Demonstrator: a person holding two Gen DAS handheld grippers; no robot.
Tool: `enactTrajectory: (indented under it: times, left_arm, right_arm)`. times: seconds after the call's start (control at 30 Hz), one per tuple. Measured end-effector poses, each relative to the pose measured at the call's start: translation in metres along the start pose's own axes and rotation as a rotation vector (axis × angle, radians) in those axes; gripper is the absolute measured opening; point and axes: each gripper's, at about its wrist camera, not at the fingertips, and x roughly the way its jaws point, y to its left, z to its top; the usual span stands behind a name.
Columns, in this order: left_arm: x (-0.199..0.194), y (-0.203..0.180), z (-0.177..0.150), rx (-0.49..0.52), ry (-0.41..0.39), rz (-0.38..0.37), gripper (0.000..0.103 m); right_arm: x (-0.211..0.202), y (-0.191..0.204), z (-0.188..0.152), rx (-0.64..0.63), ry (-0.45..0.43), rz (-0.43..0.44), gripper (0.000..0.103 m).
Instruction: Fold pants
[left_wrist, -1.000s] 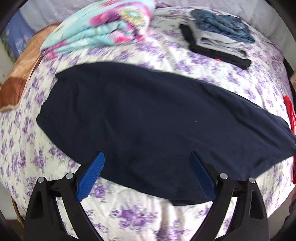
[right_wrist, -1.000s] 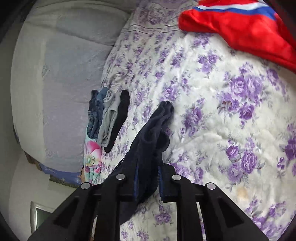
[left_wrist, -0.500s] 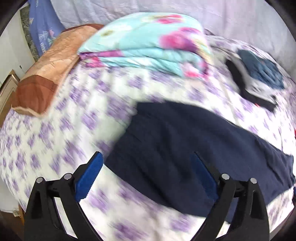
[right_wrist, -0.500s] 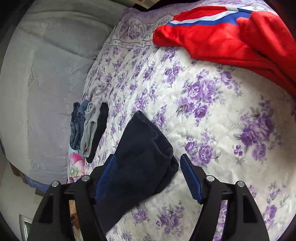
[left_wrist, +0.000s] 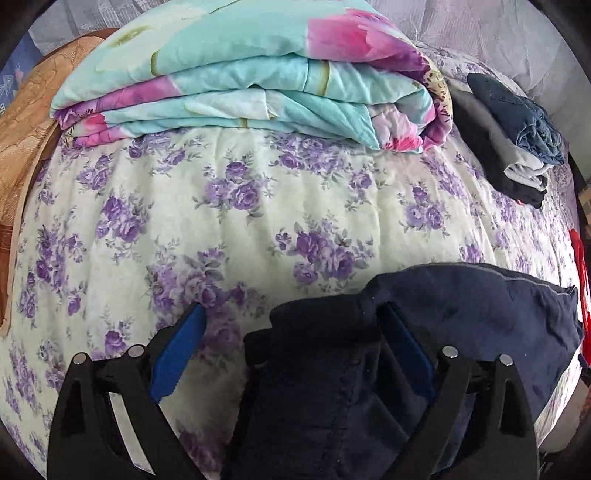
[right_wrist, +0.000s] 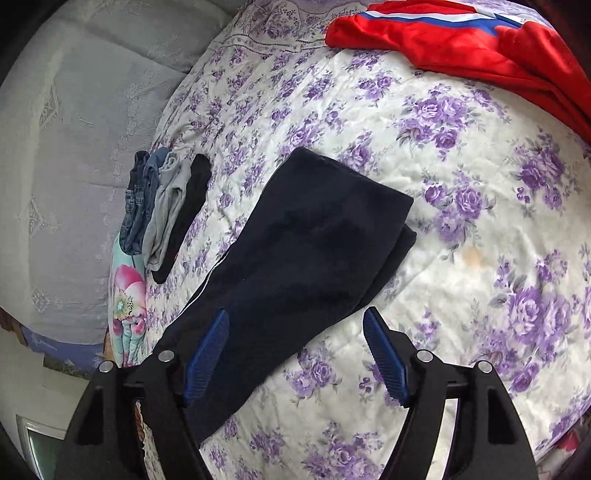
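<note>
Now the navy pants lie folded lengthwise on the purple-flowered bed cover, a long dark strip with its squared far end near the middle of the bed. The right gripper has just been opening; its blue pads stand spread, the left pad over the cloth, the right pad over bare cover, nothing pinched. The left gripper sits at the other end of the pants, jaws wide but just closing a little. A bunched dark end pokes up between its pads; the right pad looks to be against the cloth, the left pad is clear of it, so I read it as no grip yet, though that side is dark and hard to judge.

Step in hand, as I judge it: take this end and carry it over to the far end for the crosswise fold. To do it well, get all the layers between the pads, not just the top one, and close on the edge rather than the bulge. Lift low and lay it end to end so the edges line up.

Elsewhere: a folded floral quilt, a stack of folded clothes, a red garment well apart.
</note>
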Motion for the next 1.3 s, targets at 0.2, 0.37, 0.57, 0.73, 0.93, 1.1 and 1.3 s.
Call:
enactTrajectory:
  times: [0.2,0.37,0.57,0.73,0.93,1.1,1.3]
  left_arm:
    - [0.003,-0.028,0.01,-0.014,0.021,0.092,0.045]
    - [0.006,-0.033,0.013,0.016,0.025,0.148,0.05]
    - [0.017,-0.072,0.018,0.247,0.038,0.446,0.07]
    - [-0.027,-0.073,0.012,0.343,0.025,0.497,0.082]
    - [-0.054,-0.071,-0.005,0.445,0.087,0.665,0.082]
    - [-0.085,-0.104,-0.015,0.302,0.041,0.529,0.081]
    - [-0.054,-0.206,-0.068,0.307,0.063,0.213,0.081]
  right_arm:
    - [0.01,-0.002,-0.001,0.029,0.006,-0.008,0.075]
    - [0.015,-0.006,0.0,0.017,0.033,0.027,0.076]
    - [0.019,-0.02,-0.002,0.009,0.059,0.045,0.076]
    - [0.007,-0.03,0.004,-0.063,0.035,0.04,0.076]
    - [0.013,-0.055,0.024,0.049,-0.019,0.174,0.076]
    - [0.028,-0.067,0.039,0.11,-0.042,0.27,0.024]
    - [0.011,-0.069,0.041,0.061,-0.01,0.367,0.017]
